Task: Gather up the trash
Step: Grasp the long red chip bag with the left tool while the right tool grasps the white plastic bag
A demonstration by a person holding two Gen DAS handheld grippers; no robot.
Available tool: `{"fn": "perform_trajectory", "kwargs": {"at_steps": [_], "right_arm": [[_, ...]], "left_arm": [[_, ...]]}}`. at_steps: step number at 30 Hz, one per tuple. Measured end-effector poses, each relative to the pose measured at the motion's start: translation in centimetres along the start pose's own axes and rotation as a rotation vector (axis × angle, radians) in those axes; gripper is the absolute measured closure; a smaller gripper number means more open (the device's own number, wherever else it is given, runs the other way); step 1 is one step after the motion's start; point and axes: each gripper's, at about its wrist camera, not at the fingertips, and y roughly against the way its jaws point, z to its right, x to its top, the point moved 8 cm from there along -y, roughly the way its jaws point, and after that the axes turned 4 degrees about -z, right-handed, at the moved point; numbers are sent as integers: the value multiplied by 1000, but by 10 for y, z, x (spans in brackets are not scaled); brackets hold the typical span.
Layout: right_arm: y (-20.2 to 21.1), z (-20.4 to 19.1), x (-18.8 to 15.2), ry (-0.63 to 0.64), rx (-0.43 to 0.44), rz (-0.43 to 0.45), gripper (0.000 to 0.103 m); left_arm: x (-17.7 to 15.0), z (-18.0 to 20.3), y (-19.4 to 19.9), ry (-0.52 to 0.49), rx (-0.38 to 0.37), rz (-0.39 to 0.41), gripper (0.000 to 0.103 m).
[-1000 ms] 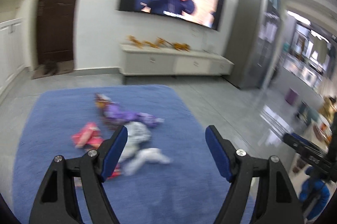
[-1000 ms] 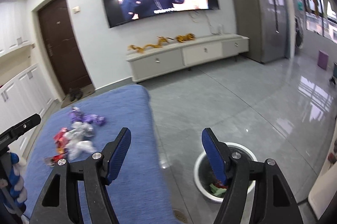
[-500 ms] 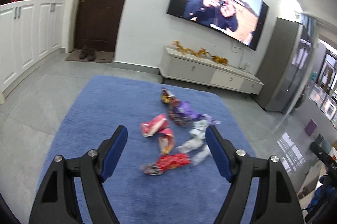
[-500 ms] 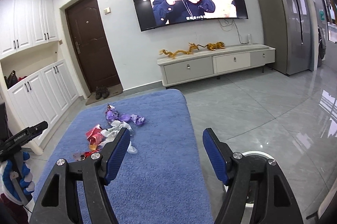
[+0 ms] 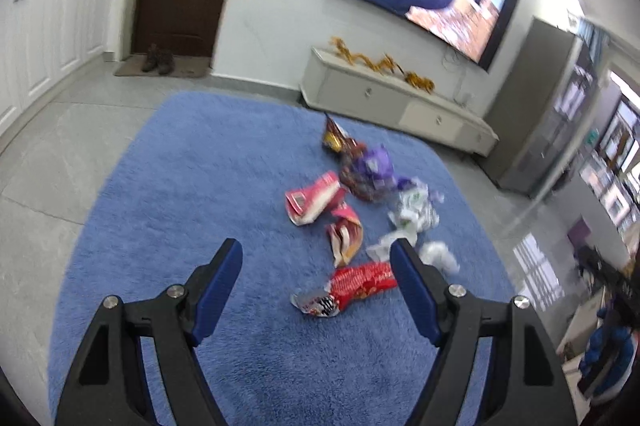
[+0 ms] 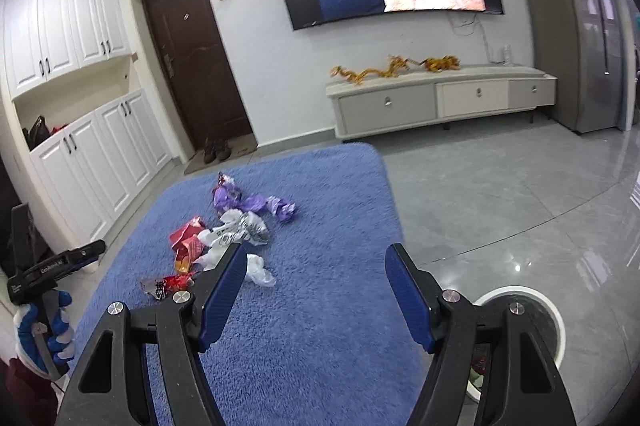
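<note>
Left wrist view showed the left tongs (image 5: 316, 268) standing apart with nothing between the blue pads, pointed down at a scatter of crumpled wrappers on a shaggy blue rug (image 5: 192, 185). The nearest piece, a long red foil snack wrapper with a white torn end (image 5: 352, 288), lay just ahead of the tongs and a little toward the right pad, its long axis running across the view, roughly in line with the gap rather than along the reach; one end sat right beside the right pad. Judging from that, a grasp would go better with the wrist rolled so the pads closed across the wrapper's narrow width. Beyond it lay a flattened pink-and-white carton (image 5: 310, 197), a torn red-and-gold packet (image 5: 346, 234), crumpled white plastic bags (image 5: 416, 209) and purple foil wrappers (image 5: 372, 165), all toward the rug's far right part. In the right wrist view the right tongs (image 6: 314, 268) were also parted and empty, over the rug's near right edge, and the pile lay off to their left, so the left hand (image 6: 42, 330) seemed the nearer one. A round white-rimmed waste bin (image 6: 556, 322) stood on the grey tile floor (image 6: 500, 193) just off the rug's right edge, partly hidden behind the right pad; a few coloured scraps showed inside, too little to identify.
</note>
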Motion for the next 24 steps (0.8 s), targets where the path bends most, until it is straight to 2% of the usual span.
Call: {"fn": "perform_trajectory", "kwargs": {"at_steps": [6,11,17,19,21,22,23,24], "right_arm": [[-64,-21,-7,42,51,-111,33],[-114,-45,-14,76,126,-207,33],[-163,-69,-27,103,186,-304,33],[-174,-73,-32,105,191,-327,34],[-181,-77,-38,108,205,-352,43],[-182,-79,-40,113,212,-359,51],[-182,-82,-41,123,216,-361,59],[-181,-83,-43,128,218,-360,61]], "left_arm": [[-17,23,-50,-123,-59,-119,28],[-26,40,-83,-207,-93,-180,28],[-42,46,-110,-248,-104,-249,29],[-43,46,-109,-252,-99,-242,35],[-45,46,-109,-250,-109,-245,55],[-47,46,-108,-251,-104,-243,58],[-47,45,-107,-251,-98,-238,67],[-48,44,-105,-241,-105,-238,78]]}}
